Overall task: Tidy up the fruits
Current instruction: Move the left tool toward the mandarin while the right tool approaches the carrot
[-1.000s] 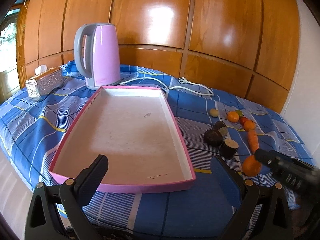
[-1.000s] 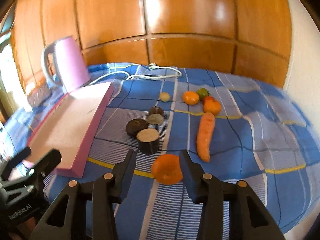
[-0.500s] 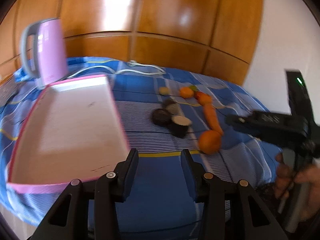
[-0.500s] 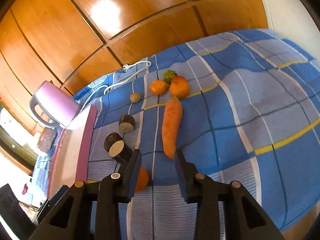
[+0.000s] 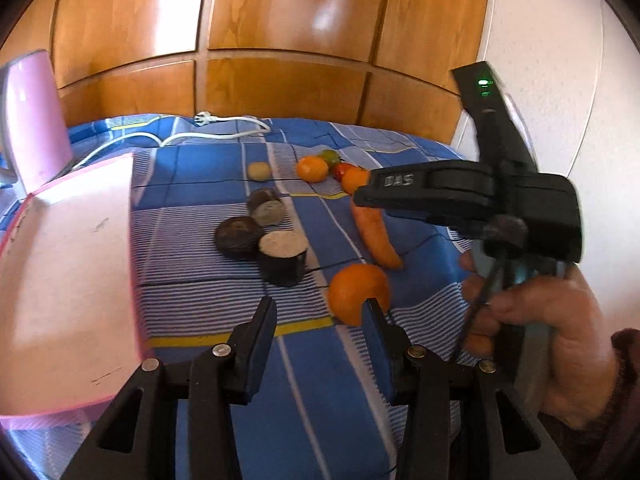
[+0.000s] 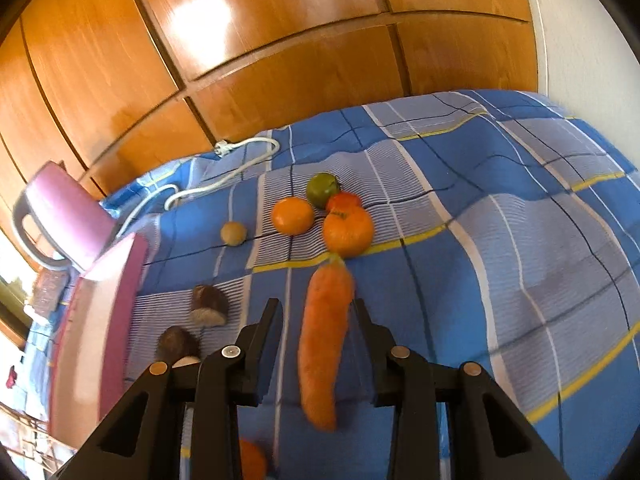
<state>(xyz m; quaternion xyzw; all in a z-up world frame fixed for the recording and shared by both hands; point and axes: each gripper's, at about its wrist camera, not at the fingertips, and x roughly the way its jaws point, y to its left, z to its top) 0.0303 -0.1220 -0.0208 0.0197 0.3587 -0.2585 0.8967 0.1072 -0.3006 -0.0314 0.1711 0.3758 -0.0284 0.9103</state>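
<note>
Fruit and vegetables lie on a blue checked cloth. A carrot (image 6: 324,344) lies between the open fingers of my right gripper (image 6: 316,320); it also shows in the left wrist view (image 5: 374,232), where the right gripper hovers above it. My left gripper (image 5: 318,320) is open, with a large orange (image 5: 358,292) just ahead of its right finger. Further back lie oranges (image 6: 348,230), a green fruit (image 6: 322,189), a small brown fruit (image 6: 233,233) and dark cut root pieces (image 5: 282,256). A pink tray (image 5: 60,280) lies at the left.
A pink kettle (image 5: 30,120) stands at the back left with its white cord (image 5: 216,128) across the cloth. Wooden panels (image 5: 280,40) rise behind. A white wall (image 5: 560,80) is at the right. A hand (image 5: 552,320) holds the right gripper.
The left gripper swung right from the tray toward the fruit and narrowed its opening. The right gripper moved forward from the large orange to straddle the carrot.
</note>
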